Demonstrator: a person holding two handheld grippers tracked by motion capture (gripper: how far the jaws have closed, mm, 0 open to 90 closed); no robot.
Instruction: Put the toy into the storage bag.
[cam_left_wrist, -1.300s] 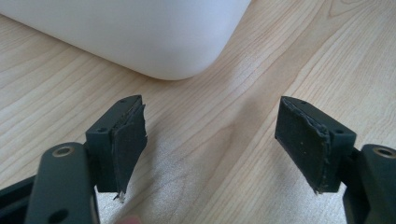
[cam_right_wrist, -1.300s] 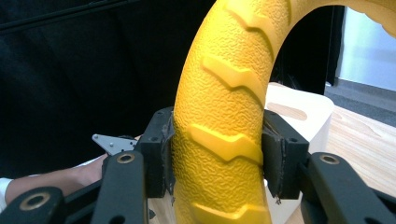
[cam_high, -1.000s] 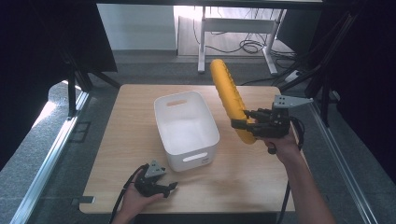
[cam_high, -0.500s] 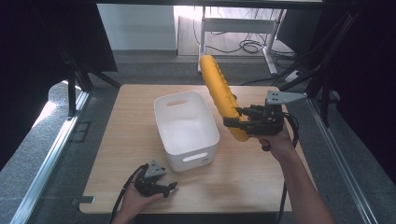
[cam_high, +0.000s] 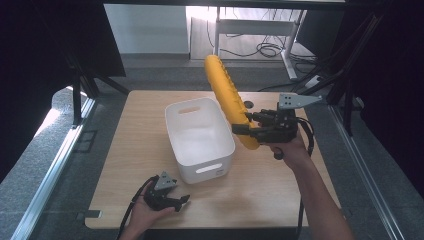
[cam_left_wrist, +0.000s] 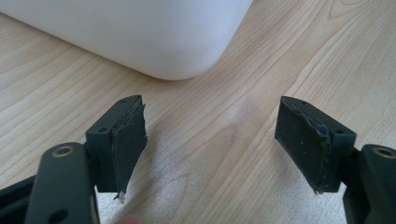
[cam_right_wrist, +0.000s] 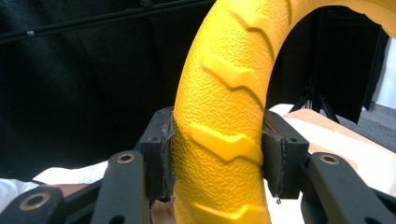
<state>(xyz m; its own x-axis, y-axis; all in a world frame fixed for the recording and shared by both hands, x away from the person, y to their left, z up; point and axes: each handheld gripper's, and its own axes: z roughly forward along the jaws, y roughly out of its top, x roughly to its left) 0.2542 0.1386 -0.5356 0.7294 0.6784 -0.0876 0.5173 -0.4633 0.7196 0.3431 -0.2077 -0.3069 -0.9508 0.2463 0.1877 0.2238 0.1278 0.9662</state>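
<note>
White bin (cam_high: 200, 137) sits empty; right gripper (cam_high: 243, 129) clamps yellow tyre (cam_high: 227, 97).

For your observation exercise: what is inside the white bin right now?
The white bin holds nothing visible; its bare floor shows. The yellow ring, clamped by the right gripper, hangs above its right rim.

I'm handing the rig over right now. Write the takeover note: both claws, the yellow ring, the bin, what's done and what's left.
Right claw: shut on the yellow ring, held in the air, tilted, above the right rim of the white bin.
Left claw: open, holding nothing, resting low on the table by the bin's near corner.
Done: ring grasped and lifted.
Left, probably: lower it into the bin, which looks empty, then release.
</note>
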